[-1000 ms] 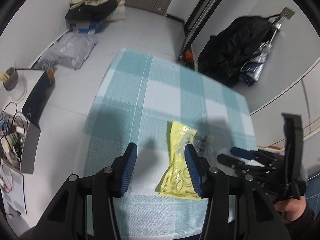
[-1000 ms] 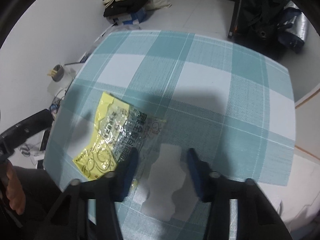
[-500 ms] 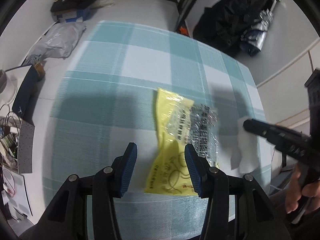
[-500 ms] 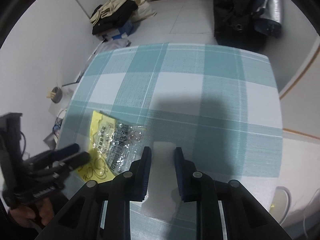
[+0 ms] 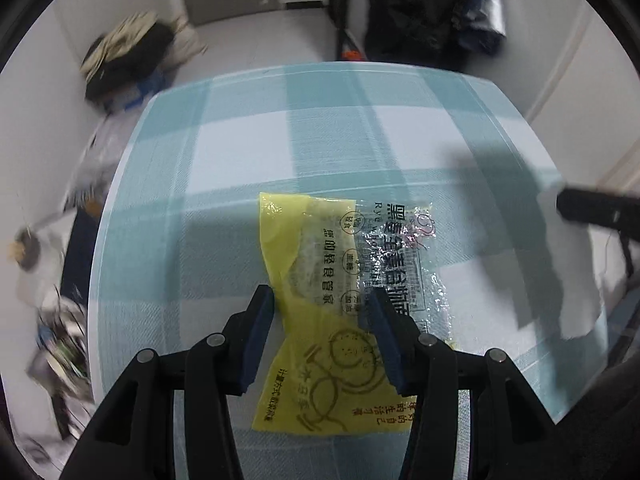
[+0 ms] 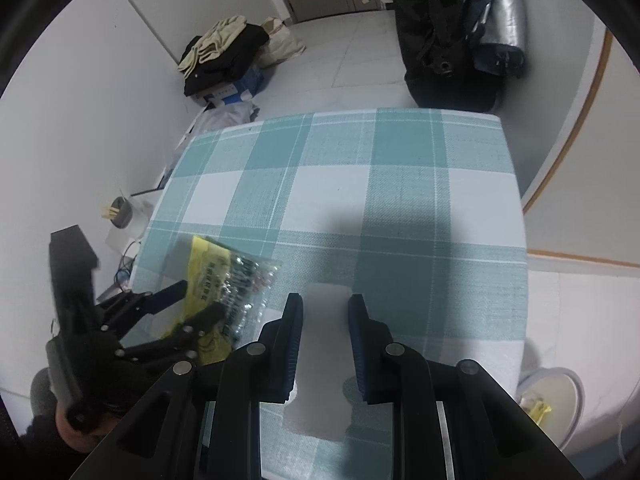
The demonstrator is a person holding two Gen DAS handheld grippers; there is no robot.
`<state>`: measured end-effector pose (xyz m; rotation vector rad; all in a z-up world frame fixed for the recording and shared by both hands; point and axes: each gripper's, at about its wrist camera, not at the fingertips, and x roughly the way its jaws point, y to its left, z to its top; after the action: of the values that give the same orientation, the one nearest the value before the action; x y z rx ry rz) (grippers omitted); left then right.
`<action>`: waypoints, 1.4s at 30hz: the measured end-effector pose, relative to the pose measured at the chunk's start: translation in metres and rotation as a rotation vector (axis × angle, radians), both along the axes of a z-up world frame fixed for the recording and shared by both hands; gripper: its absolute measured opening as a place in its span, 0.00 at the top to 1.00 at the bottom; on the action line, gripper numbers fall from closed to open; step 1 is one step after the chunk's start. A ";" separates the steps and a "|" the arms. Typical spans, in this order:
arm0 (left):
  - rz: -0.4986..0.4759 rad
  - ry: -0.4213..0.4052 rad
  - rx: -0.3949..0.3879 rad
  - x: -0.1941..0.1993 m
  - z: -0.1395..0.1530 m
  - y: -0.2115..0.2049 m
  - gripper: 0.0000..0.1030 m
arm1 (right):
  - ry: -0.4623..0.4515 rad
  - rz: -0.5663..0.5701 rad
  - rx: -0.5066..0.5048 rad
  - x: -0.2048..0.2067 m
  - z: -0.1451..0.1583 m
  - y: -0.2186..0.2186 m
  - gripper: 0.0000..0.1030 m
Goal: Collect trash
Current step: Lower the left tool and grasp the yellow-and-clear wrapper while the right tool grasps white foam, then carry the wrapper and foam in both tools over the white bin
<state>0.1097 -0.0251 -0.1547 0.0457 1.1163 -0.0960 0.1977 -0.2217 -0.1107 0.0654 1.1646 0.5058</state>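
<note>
A crumpled yellow-and-clear plastic food wrapper (image 5: pixel 344 280) lies flat on the teal-and-white checked table (image 5: pixel 240 160), under the open left tongs (image 5: pixel 320 316). Just beside it, the right tongs (image 6: pixel 325 312), whose jaws have just been closing, grip a white paper tissue (image 6: pixel 320 360) lifted off the cloth.

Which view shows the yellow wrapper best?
The left wrist view: the yellow wrapper lies almost whole and close on the checked tablecloth, its print readable. The right wrist view shows it small at the left, partly hidden behind the left hand-held gripper.
</note>
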 end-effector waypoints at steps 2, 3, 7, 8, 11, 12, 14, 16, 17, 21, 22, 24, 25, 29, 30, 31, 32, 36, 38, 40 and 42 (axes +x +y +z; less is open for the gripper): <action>-0.011 -0.003 0.000 -0.002 0.000 -0.002 0.59 | -0.008 -0.007 0.011 -0.001 0.003 -0.005 0.79; -0.012 -0.005 0.001 -0.003 0.000 -0.002 0.66 | -0.012 -0.013 0.017 -0.002 0.004 -0.009 0.78; -0.036 -0.018 0.006 -0.005 0.002 -0.004 0.88 | -0.024 -0.038 0.033 -0.005 0.009 -0.023 0.78; -0.045 -0.025 0.017 -0.006 0.003 -0.006 0.92 | -0.028 -0.049 0.040 -0.007 0.011 -0.028 0.78; -0.056 -0.032 0.022 -0.007 0.007 -0.008 0.97 | -0.041 -0.077 0.066 -0.011 0.017 -0.041 0.78; -0.051 -0.031 0.014 -0.005 0.009 -0.008 0.98 | -0.046 -0.086 0.076 -0.013 0.019 -0.046 0.78; -0.036 -0.042 -0.022 -0.006 0.018 -0.003 0.98 | -0.062 -0.105 0.097 -0.017 0.025 -0.055 0.78; -0.029 -0.061 -0.034 -0.006 0.029 -0.004 0.98 | -0.088 -0.125 0.124 -0.024 0.034 -0.066 0.78; -0.031 -0.078 -0.041 -0.009 0.037 -0.004 0.98 | -0.106 -0.137 0.141 -0.028 0.040 -0.073 0.78; -0.058 -0.123 -0.054 -0.017 0.057 -0.014 0.98 | -0.160 -0.167 0.177 -0.042 0.060 -0.090 0.78; -0.064 -0.134 -0.053 -0.018 0.061 -0.020 0.98 | -0.177 -0.172 0.174 -0.045 0.067 -0.094 0.78; -0.062 -0.164 -0.047 -0.024 0.070 -0.028 0.98 | -0.212 -0.184 0.184 -0.052 0.080 -0.104 0.78; -0.063 -0.172 -0.063 -0.025 0.073 -0.031 0.98 | -0.230 -0.192 0.188 -0.057 0.087 -0.110 0.78; -0.087 -0.207 -0.089 -0.028 0.090 -0.052 0.98 | -0.304 -0.236 0.206 -0.078 0.115 -0.141 0.78; -0.101 -0.219 -0.093 -0.029 0.094 -0.059 0.98 | -0.317 -0.246 0.207 -0.082 0.121 -0.148 0.78; -0.116 -0.229 -0.095 -0.029 0.098 -0.066 0.98 | -0.334 -0.259 0.209 -0.087 0.127 -0.157 0.78; -0.134 -0.242 -0.100 -0.031 0.104 -0.074 0.98 | -0.350 -0.275 0.207 -0.094 0.135 -0.168 0.78; -0.205 -0.292 -0.132 -0.037 0.125 -0.110 0.98 | -0.386 -0.334 0.221 -0.110 0.156 -0.205 0.78; -0.243 -0.308 -0.151 -0.039 0.133 -0.129 0.98 | -0.410 -0.362 0.222 -0.120 0.164 -0.222 0.78; -0.284 -0.317 -0.168 -0.040 0.139 -0.150 0.98 | -0.427 -0.390 0.211 -0.130 0.169 -0.240 0.78; -0.322 -0.322 -0.183 -0.041 0.143 -0.169 0.98 | -0.437 -0.418 0.198 -0.140 0.170 -0.256 0.78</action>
<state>0.0691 -0.1945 -0.0114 0.0741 0.7674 -0.4629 0.0582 -0.4780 0.0592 0.3454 0.6451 0.2426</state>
